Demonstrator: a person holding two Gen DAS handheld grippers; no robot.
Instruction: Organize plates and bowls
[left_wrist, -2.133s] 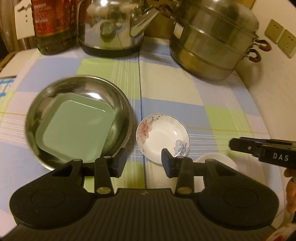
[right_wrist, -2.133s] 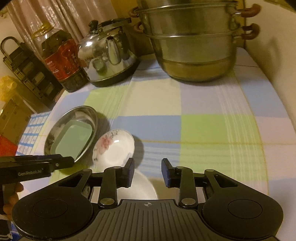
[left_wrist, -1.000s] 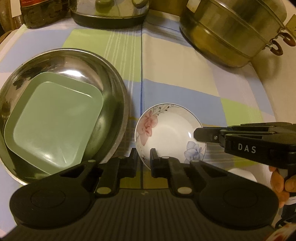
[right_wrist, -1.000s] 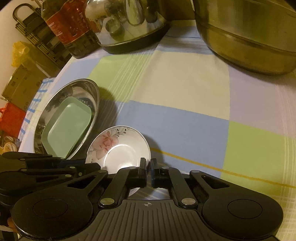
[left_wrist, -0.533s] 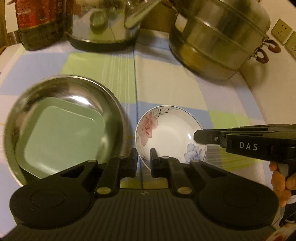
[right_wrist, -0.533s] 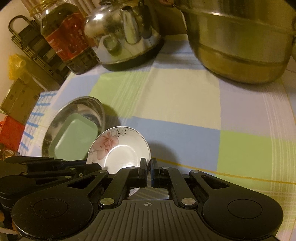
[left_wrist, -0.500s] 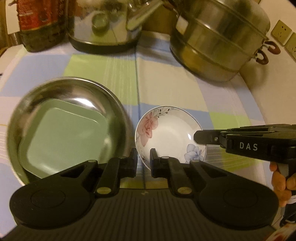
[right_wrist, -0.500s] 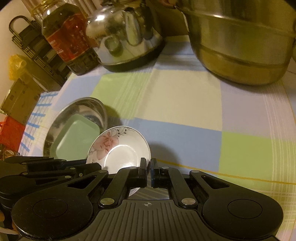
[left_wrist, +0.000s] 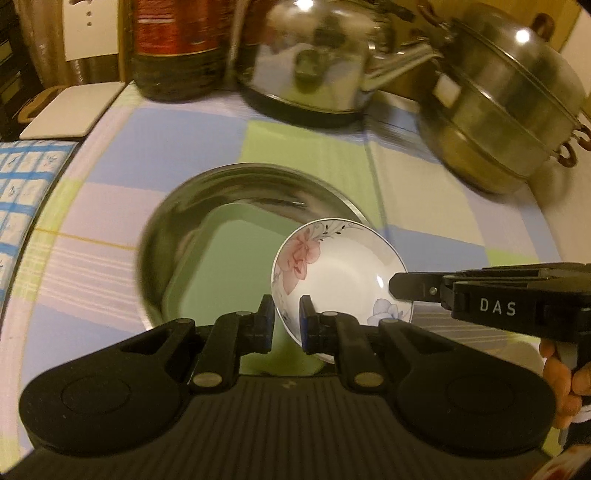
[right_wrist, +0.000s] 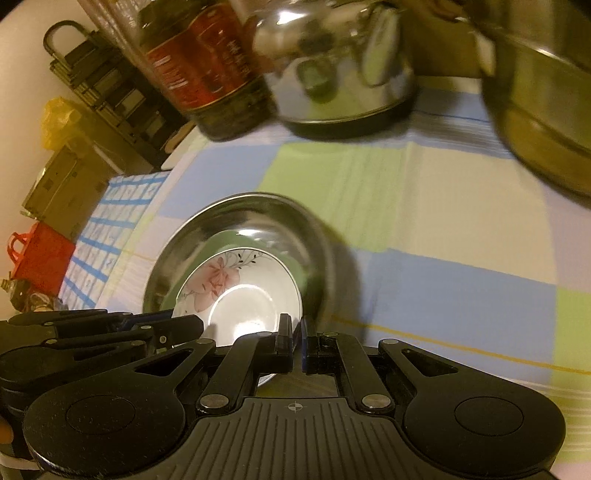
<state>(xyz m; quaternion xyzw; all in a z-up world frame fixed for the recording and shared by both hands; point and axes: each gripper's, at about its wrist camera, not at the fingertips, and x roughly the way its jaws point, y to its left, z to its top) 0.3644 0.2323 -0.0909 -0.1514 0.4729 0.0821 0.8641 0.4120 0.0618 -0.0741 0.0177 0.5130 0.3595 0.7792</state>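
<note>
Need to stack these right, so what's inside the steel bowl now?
A green square plate lies in the steel bowl. The flowered dish, held at its rim, covers the plate's near right part.

Warm yellowish light fell on a table under a checked cloth (left_wrist: 177, 147) of blue, green and lilac. At its back stood a kettle (left_wrist: 306, 62), a steamer pot (left_wrist: 509, 110) and a red-labelled bottle (right_wrist: 199, 70). A pale wall (left_wrist: 576, 184) ran alongside; a dark rack (right_wrist: 96, 85) stood beyond.
</note>
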